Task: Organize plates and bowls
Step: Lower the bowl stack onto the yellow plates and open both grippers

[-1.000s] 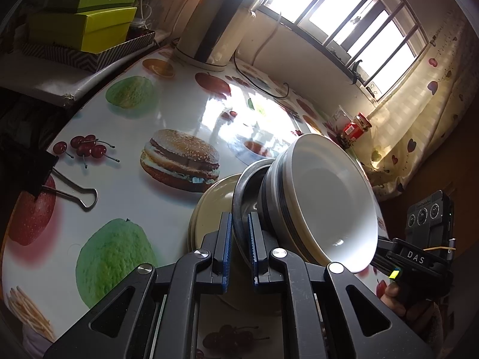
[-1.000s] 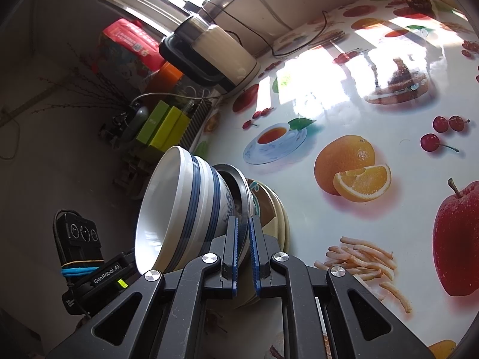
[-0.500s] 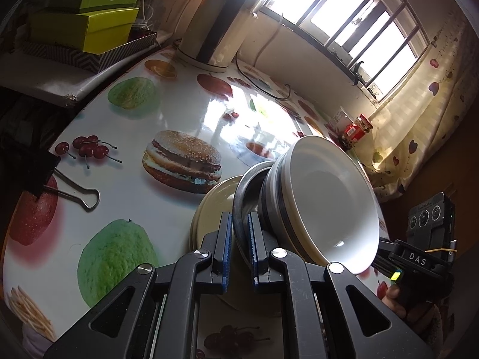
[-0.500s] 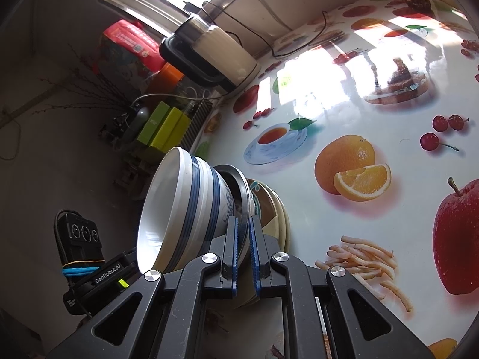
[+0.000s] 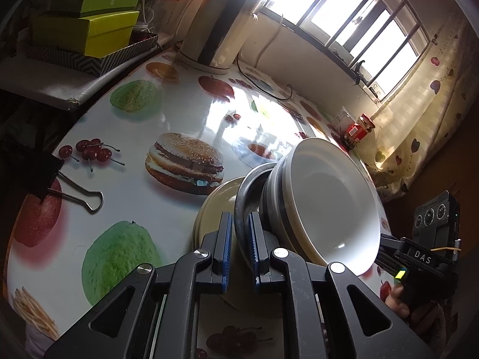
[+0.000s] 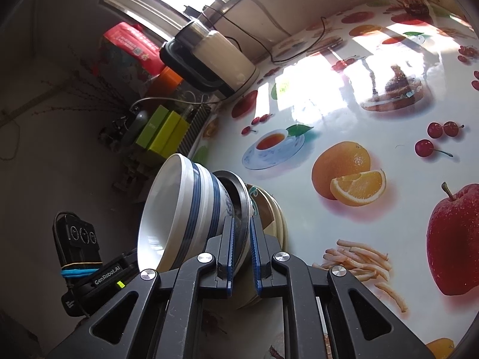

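A metal bowl [image 5: 248, 179] [image 6: 236, 185] carries nested white bowls with blue bands [image 5: 326, 203] [image 6: 185, 206]. This stack is tilted on its side over a pile of cream plates [image 5: 212, 206] [image 6: 277, 218] on the printed tablecloth. My left gripper [image 5: 239, 239] has the metal bowl's rim between its blue pads, and its jaws are opening slightly. From the opposite side, my right gripper [image 6: 242, 248] is shut on the same rim.
A white and black kettle [image 5: 221, 30] stands at the back under the window. Green boxes [image 5: 86, 30] are stacked beside the table's left edge. A black binder clip [image 5: 74, 191] lies at the left, and a red jar [image 5: 359, 128] stands by the curtain.
The left gripper's pads have parted a touch around the rim. The bowls, plates and both hands stay where they were.
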`<state>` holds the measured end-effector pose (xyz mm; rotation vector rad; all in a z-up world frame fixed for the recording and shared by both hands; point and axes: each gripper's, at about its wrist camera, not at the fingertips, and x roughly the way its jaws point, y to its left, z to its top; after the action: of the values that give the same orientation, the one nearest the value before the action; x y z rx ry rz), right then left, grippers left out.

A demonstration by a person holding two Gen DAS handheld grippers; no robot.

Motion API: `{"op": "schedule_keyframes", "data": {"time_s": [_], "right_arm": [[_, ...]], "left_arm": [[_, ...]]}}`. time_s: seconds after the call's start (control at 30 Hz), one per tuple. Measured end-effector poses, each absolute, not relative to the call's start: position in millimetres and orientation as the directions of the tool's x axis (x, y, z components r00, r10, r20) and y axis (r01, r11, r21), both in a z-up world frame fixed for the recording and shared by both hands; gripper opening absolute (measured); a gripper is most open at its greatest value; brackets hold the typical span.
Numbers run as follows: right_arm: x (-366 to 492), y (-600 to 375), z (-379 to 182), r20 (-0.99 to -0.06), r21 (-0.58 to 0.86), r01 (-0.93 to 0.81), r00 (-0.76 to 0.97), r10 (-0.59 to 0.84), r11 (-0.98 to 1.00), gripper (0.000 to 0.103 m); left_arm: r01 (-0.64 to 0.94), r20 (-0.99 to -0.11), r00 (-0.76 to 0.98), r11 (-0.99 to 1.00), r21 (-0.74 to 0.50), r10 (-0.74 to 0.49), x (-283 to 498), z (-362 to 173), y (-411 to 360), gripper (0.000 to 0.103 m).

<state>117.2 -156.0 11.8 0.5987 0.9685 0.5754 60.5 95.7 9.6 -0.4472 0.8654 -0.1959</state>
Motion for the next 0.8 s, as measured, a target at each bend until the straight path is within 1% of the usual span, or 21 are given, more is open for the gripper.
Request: {"op": "schedule_keyframes", "data": {"time_s": [0.13,0.27,0.37,0.43,0.53,0.57,0.63,0.73,0.8], "right_arm": [[116,-157,13,-0.584,0.68,-0.18,0.454,0.673,0.711,0.016],[114,-159,15,-0.588,0.674,-0.176,0.461,0.665,0.718,0.022],[112,-161,19,-0.589,0.666,-0.178,0.472,0.656,0.725,0.028],[109,-162,22,-0.591,0.655,-0.186,0.478,0.649,0.733,0.034],[104,-160,28,-0.594,0.633,-0.205,0.489,0.638,0.747,0.035],[103,-160,29,-0.598,0.624,-0.209,0.492,0.633,0.753,0.036],[99,-158,33,-0.605,0.605,-0.222,0.496,0.623,0.765,0.04],[92,-156,38,-0.618,0.566,-0.244,0.507,0.601,0.788,0.045],[88,-156,41,-0.619,0.548,-0.253,0.518,0.59,0.797,0.045]], "left_arm": [[-0.031,-0.697,0.64,0.895,-0.445,-0.325,58,9,96,0.019],[-0.033,-0.7,0.64,0.899,-0.438,-0.318,55,10,96,0.021],[-0.031,-0.7,0.643,0.902,-0.43,-0.311,51,12,96,0.022],[-0.029,-0.701,0.651,0.913,-0.408,-0.292,48,15,95,0.023],[-0.035,-0.699,0.662,0.92,-0.391,-0.272,43,19,97,0.033],[-0.038,-0.696,0.665,0.919,-0.392,-0.27,41,20,98,0.034],[-0.037,-0.688,0.676,0.92,-0.39,-0.265,35,23,99,0.04],[-0.025,-0.691,0.679,0.933,-0.36,-0.248,27,25,97,0.045],[-0.026,-0.692,0.679,0.934,-0.356,-0.245,23,26,97,0.045]]}}
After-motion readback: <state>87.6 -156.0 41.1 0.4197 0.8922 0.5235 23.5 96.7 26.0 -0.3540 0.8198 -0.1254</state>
